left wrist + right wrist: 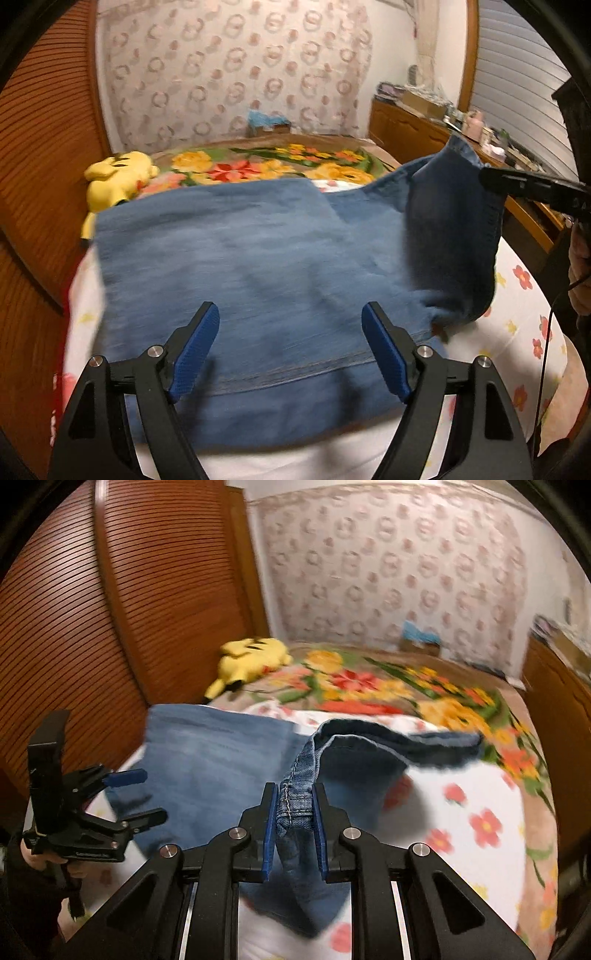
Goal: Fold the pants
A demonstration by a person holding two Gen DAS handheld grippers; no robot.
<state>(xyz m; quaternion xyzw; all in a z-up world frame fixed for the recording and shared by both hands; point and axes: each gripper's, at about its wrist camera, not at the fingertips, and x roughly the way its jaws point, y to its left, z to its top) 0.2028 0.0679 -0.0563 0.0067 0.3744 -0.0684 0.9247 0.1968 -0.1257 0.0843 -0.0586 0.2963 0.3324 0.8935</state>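
Observation:
Blue denim pants (240,258) lie spread on the bed, with one end raised at the right. My left gripper (290,308) hovers open just above the near part of the denim, nothing between its blue pads. In the right wrist view my right gripper (295,788) is shut on a stitched hem of the pants (207,753) and holds that end up off the sheet. Its black tip (487,177) shows at the lifted edge in the left wrist view. The left gripper (152,794) also shows at the left, jaws apart, in a person's hand (37,853).
A yellow plush toy (118,173) lies at the far left of the bed, on a bright flowered blanket (258,166). The white flowered sheet (461,812) lies under the pants. A slatted wooden wall (44,147) borders the left side and a cluttered wooden dresser (406,129) the right.

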